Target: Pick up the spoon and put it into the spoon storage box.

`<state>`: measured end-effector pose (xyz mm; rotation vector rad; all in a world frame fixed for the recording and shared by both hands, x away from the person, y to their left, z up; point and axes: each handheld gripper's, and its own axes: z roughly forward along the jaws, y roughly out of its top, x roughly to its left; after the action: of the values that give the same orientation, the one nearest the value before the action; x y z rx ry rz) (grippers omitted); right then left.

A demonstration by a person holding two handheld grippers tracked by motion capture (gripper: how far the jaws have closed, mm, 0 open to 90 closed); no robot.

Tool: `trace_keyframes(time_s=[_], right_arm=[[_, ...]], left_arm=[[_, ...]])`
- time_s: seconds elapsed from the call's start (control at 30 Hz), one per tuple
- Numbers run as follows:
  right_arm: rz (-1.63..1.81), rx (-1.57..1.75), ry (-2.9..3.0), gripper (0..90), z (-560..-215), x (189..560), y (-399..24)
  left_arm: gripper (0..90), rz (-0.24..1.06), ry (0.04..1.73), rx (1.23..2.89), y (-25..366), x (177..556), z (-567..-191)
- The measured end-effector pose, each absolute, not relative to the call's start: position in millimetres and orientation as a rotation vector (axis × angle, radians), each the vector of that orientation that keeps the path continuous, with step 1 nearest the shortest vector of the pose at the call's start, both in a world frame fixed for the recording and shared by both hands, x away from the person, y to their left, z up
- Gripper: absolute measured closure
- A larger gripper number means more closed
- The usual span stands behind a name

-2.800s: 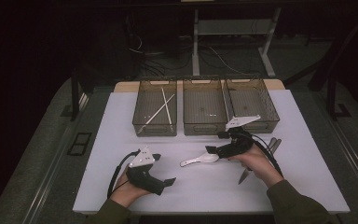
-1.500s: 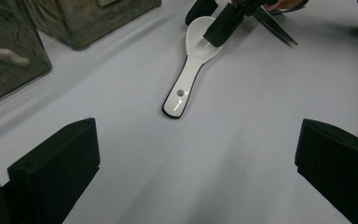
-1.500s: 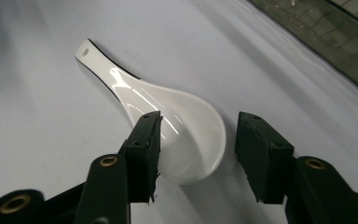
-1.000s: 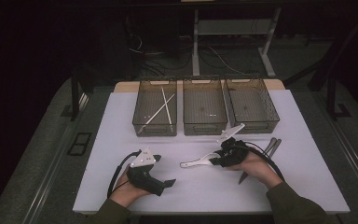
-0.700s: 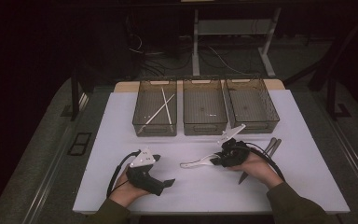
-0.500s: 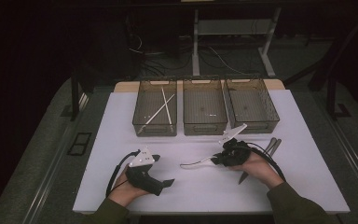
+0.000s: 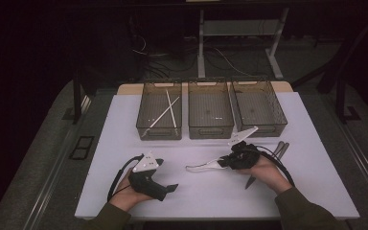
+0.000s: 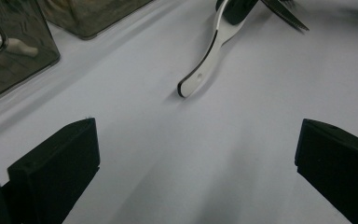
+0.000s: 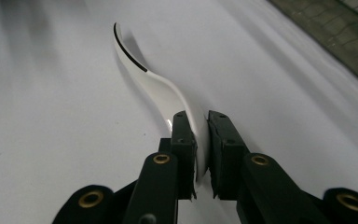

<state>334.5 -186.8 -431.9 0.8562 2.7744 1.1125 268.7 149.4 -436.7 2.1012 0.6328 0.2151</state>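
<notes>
A white table (image 7: 316,158) stands on a grey floor (image 7: 38,158) — the room behind is dark, with a pale metal frame (image 7: 202,43) and loose cables (image 7: 230,60).

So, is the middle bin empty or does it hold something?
Empty, as far as visible: the middle bin shows only its bare mesh floor, while the left bin holds white chopsticks.

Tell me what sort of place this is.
Probably a lab or recording workbench, not a kitchen: a white table holding three mesh bins, cables and stand legs on the dark floor behind, and a hand-held tool gripping a spoon.
</notes>
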Motion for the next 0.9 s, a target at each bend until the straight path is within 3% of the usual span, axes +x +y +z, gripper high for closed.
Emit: trace_keyframes(time_s=[0.9], right_arm=[[1.319,1.003,2.571,81.8,-401,336,-229]], left_arm=[[0.0,0.214,0.627,2.117,149,268,-438]])
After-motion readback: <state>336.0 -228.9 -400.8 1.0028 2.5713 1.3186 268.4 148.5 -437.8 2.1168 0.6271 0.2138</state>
